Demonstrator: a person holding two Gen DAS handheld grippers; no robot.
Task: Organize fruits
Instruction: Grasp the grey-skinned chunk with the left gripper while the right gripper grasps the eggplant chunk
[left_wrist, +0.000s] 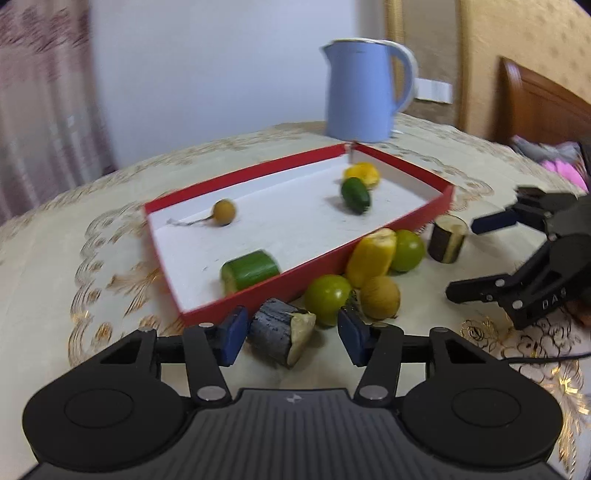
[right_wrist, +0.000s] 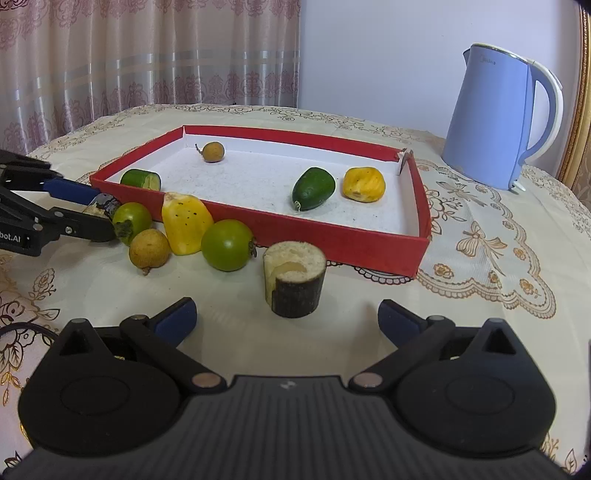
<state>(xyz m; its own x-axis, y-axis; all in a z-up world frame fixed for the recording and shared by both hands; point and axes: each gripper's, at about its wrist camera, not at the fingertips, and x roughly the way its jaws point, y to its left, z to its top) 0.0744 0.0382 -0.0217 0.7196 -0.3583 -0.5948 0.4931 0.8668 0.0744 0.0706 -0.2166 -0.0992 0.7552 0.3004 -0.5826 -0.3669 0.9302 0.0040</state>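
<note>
My left gripper (left_wrist: 291, 338) stands open around a lying dark sugarcane piece (left_wrist: 280, 336); the left pad touches it, the right pad is apart. My right gripper (right_wrist: 288, 319) is open just short of an upright sugarcane piece (right_wrist: 295, 280). The red box (right_wrist: 332, 236) holds a longan (right_wrist: 213, 151), a cut green piece (right_wrist: 142, 180), a green oval fruit (right_wrist: 313, 188) and a yellow piece (right_wrist: 364, 184). In front of the box lie two green round fruits (right_wrist: 227, 244), a yellow piece (right_wrist: 186, 223) and a longan (right_wrist: 149, 248).
A blue kettle (right_wrist: 491, 122) stands behind the box's far right corner. The round table wears an embroidered cloth (right_wrist: 480, 258). A thin black cable (left_wrist: 535, 358) lies near the right gripper (left_wrist: 476, 256). Curtains hang behind, and a wooden headboard (left_wrist: 535, 103) is at the right.
</note>
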